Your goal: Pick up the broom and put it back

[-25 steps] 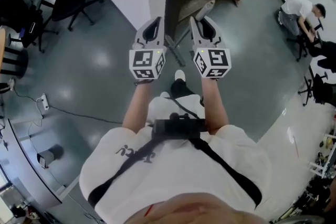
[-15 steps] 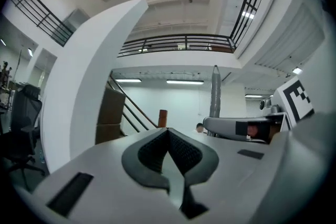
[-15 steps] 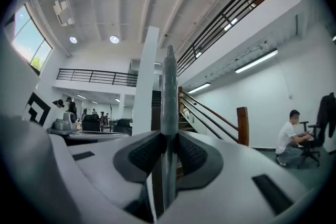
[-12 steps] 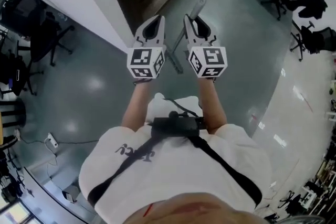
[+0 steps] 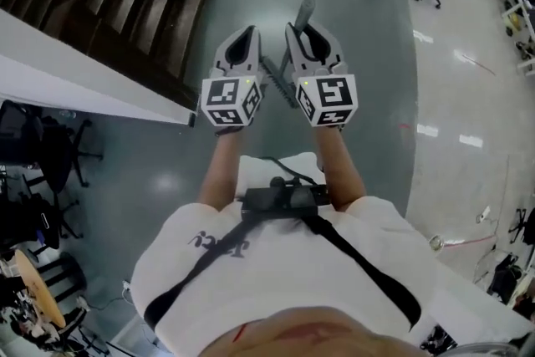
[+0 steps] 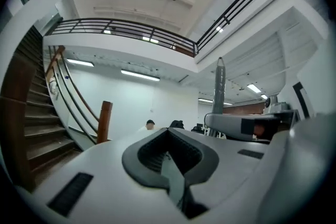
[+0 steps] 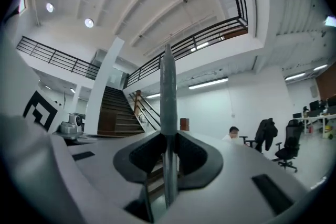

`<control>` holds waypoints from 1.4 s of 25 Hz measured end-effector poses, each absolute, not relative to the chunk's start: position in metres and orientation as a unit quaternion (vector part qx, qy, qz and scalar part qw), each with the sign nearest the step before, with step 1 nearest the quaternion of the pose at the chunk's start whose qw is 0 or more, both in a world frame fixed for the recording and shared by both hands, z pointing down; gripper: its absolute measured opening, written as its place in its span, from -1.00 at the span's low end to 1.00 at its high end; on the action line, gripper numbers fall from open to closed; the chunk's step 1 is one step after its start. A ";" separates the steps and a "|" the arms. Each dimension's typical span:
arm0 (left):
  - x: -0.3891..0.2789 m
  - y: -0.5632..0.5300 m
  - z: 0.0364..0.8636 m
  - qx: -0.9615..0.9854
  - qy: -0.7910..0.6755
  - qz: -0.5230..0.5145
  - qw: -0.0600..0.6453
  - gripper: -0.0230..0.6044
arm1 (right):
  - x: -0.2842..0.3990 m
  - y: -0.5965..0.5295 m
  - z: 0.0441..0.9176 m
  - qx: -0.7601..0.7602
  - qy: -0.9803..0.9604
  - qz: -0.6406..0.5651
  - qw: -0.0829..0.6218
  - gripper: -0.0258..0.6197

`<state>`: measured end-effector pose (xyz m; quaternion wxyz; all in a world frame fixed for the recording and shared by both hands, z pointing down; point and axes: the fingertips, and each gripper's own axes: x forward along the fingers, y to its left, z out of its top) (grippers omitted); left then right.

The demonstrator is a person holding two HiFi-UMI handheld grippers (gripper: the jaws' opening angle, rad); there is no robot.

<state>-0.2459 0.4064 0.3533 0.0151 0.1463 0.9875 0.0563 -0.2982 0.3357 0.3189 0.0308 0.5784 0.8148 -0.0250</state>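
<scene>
Right hand-held gripper [image 7: 167, 139] is pinching the slim grey broom handle [image 7: 168, 81], held upright; left hand-held gripper [image 6: 168, 132] is pressed together.

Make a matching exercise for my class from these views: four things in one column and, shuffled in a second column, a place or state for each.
Column 1
1. slim grey broom handle
2. left claw
3. dark brown wooden staircase
4. white T-shirt

Column 2
A. bottom of the head view
B. shut, nothing in it
C. clamped in the right claw
D. top left of the head view

Pairs: 1-C, 2-B, 3-D, 4-A
</scene>
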 end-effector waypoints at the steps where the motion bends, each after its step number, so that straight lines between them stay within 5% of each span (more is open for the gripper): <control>1: -0.257 0.395 0.355 0.133 0.989 0.056 0.014 -0.90 | -0.308 0.322 0.321 0.565 0.824 -0.024 0.031 -0.63; 15: -0.389 0.151 0.346 -0.144 0.988 0.047 0.017 -0.90 | -0.384 0.068 0.328 0.313 0.949 -0.006 0.030 -0.62; 35: -0.308 -0.100 0.370 -0.556 0.830 0.047 -0.022 -0.90 | -0.238 -0.176 0.361 -0.147 0.989 -0.017 -0.003 -0.62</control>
